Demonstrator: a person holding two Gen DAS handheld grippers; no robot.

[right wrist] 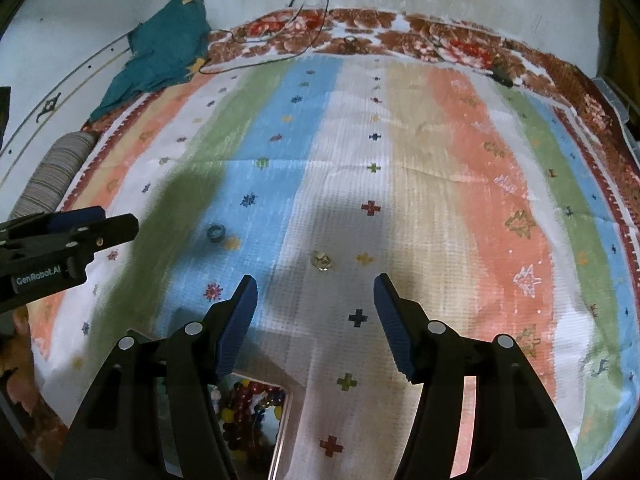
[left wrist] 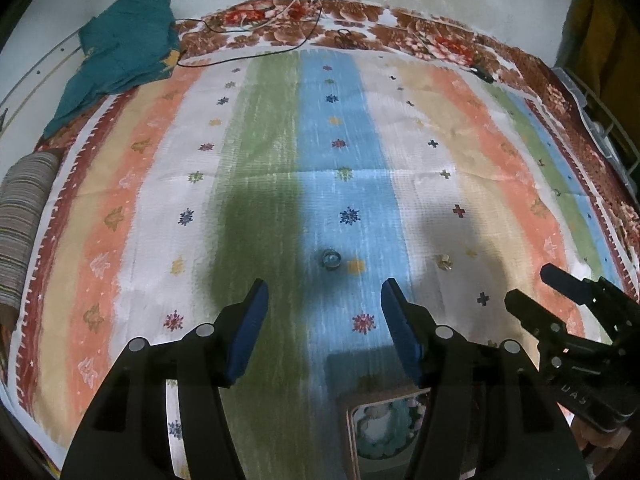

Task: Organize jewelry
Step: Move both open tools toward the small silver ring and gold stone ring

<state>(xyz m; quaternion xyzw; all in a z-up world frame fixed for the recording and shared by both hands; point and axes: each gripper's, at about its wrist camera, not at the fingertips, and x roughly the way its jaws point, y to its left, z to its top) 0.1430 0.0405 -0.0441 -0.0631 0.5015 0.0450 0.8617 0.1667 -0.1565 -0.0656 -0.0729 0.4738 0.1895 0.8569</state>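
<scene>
Both claws gape; blue-stoned ring [left wrist: 330, 258], gold ring [right wrist: 321, 260].

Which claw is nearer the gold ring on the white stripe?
Right. The right claw is just short of the gold ring; the left claw faces the blue ring, farther left.

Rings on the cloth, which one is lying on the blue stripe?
The bluish ring, straight ahead of the open left claw. The gold ring lies to its right on the white stripe.

On the cloth [left wrist: 280, 152] ahead of me, one ring [left wrist: 330, 259] lies left of another ring [left wrist: 445, 262]; the box [left wrist: 384, 424] sits nearest, below my fingers.
</scene>
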